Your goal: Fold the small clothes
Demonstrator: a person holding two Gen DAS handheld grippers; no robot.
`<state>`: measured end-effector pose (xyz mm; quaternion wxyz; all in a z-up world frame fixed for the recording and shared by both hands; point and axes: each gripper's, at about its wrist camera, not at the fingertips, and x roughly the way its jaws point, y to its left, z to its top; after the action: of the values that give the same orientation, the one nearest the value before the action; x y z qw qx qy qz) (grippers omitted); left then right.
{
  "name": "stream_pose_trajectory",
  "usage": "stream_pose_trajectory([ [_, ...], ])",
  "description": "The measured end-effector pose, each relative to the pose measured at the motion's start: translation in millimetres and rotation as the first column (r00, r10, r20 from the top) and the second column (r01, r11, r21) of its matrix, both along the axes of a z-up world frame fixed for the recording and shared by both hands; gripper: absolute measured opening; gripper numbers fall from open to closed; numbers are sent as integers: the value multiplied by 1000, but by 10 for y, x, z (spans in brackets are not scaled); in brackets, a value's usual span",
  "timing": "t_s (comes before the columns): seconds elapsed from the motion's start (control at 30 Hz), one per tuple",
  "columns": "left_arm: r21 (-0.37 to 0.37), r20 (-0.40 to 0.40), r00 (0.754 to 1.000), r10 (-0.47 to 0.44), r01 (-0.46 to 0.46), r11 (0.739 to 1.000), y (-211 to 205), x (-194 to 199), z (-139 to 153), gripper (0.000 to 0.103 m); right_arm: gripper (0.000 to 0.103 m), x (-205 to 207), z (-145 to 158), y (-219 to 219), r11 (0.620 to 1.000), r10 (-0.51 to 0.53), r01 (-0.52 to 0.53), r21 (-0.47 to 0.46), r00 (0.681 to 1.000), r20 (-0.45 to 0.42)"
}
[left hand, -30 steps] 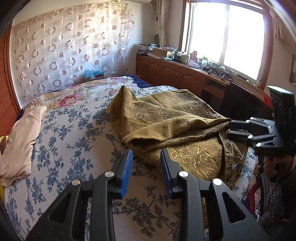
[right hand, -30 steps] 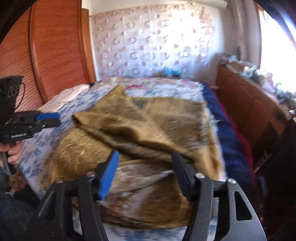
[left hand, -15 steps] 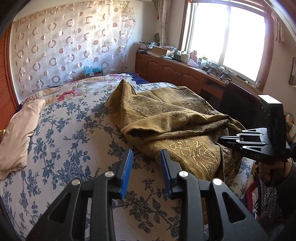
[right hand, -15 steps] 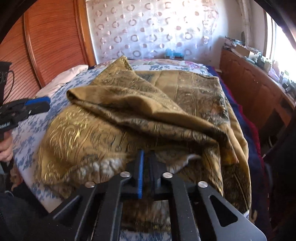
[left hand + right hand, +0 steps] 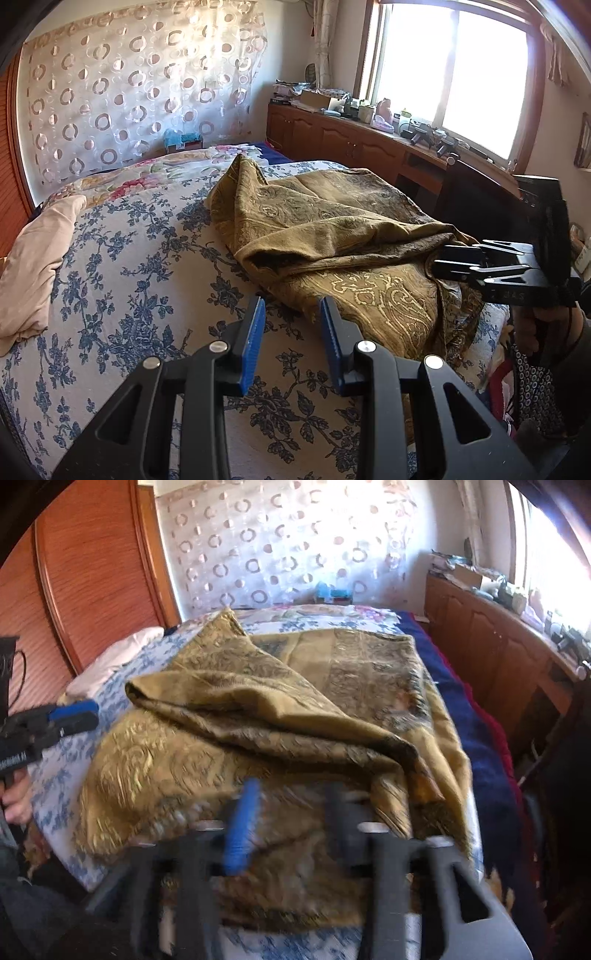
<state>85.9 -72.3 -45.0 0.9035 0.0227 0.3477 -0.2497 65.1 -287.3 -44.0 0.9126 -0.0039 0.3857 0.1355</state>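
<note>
Right tongs (image 5: 291,812) just reopened, blurred, above gold cloth (image 5: 258,716) | left tongs (image 5: 291,325) apart, empty, over bedspread (image 5: 140,266)

Daylight pours in through the window (image 5: 448,72), blown out to plain white at 1 o'clock in the left wrist view and 3 o'clock in the right. It rakes across the golden cloth (image 5: 343,236), leaving dark folds and soft shadows on the bedspread (image 5: 122,258). The left view is sharp. In the right view motion blur smears the right gripper (image 5: 291,812) at 6 o'clock. Fisheye bending curves edges; corners go black.
</note>
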Motion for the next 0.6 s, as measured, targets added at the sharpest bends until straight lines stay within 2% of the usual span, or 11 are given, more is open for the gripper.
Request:
stream_pose_trajectory([
  [0.2,-1,-2,1000,-4,4,1000,5,2,-9,29,51,129,-176,206,996,-12,10,-86,999,-32],
  [0.27,-3,-5,1000,-2,2,1000,6,2,-16,29,42,92,-216,215,995,-10,7,-103,1000,-25],
  [0.33,-5,-10,1000,-2,2,1000,4,5,-30,29,20,39,-214,224,994,16,-18,-110,1000,-20],
  [0.47,-6,-14,1000,-8,8,1000,-10,6,-52,29,6,-37,-231,296,984,66,-65,-165,998,2],
  [0.6,-6,-12,1000,-11,11,1000,-14,0,-59,29,3,-70,-202,251,990,56,-54,-132,998,10],
])
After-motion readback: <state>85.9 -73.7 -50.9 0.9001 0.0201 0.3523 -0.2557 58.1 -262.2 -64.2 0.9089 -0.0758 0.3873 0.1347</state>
